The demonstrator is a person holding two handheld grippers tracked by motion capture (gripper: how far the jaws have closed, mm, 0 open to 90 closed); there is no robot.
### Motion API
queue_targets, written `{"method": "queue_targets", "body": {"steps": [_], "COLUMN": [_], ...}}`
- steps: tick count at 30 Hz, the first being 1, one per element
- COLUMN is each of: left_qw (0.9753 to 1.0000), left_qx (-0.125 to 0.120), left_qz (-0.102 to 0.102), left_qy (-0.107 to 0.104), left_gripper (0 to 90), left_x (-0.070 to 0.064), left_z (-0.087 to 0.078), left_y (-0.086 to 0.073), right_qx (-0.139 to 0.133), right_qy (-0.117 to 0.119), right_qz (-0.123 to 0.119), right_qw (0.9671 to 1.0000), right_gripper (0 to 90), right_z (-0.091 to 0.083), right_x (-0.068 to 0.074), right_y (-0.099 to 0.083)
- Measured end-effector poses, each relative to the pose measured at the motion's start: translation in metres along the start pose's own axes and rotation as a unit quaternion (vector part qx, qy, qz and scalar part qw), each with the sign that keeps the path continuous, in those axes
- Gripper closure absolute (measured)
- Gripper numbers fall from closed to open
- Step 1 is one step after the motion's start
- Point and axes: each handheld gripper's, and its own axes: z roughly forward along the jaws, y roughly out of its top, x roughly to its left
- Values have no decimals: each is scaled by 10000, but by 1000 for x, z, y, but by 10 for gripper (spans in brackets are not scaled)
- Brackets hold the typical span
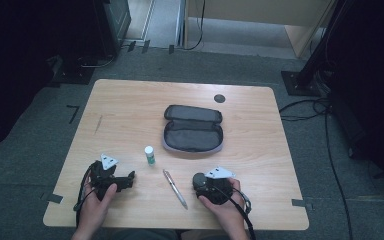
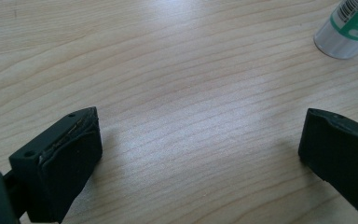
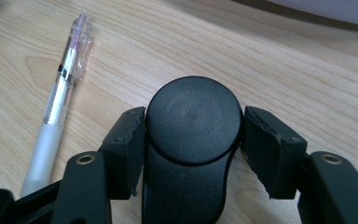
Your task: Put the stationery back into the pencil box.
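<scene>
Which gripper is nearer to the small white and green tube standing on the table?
Left. The left gripper sits just below and left of the tube, jaws open over bare wood. The right gripper is farther off, right of the pen, closed on a black round-headed object.

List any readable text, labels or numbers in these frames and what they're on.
No text can be read.
White and green tube: a barcode and faint print near its top, too blurred to read.
Pen: no legible print.
Round black object between the right gripper's jaws: plain, no marking.
Open grey pencil case: no label visible.
</scene>
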Motion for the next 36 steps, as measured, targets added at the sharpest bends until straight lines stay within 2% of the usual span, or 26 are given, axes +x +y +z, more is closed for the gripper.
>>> {"method": "queue_targets", "body": {"steps": [6,12,21,29,31,36], "left_qw": [10000,10000,10000,10000,10000,10000], "left_qx": [1,2,-1,-1,0,2], "left_qz": [1,0,-5,-5,1,-5], "left_qy": [0,1,5,5,1,2], "left_gripper": [0,0,0,0,0,0], "left_x": [0,0,0,0,0,0], "left_z": [0,0,0,0,0,0], "left_y": [0,0,0,0,0,0], "right_qx": [-24,-140,-378,-390,-399,-429], "right_qy": [-69,-331,-289,-316,-329,-406], "right_qz": [-113,-329,-358,-361,-351,-296], "right_qw": [9999,9988,9982,9981,9980,9978], "right_gripper": [409,402,373,376,414,420], "right_z": [1,2,4,3,3,2], "right_x": [-1,-4,-5,-5,-5,-5], "right_y": [0,-3,-9,-10,-10,-11]}}
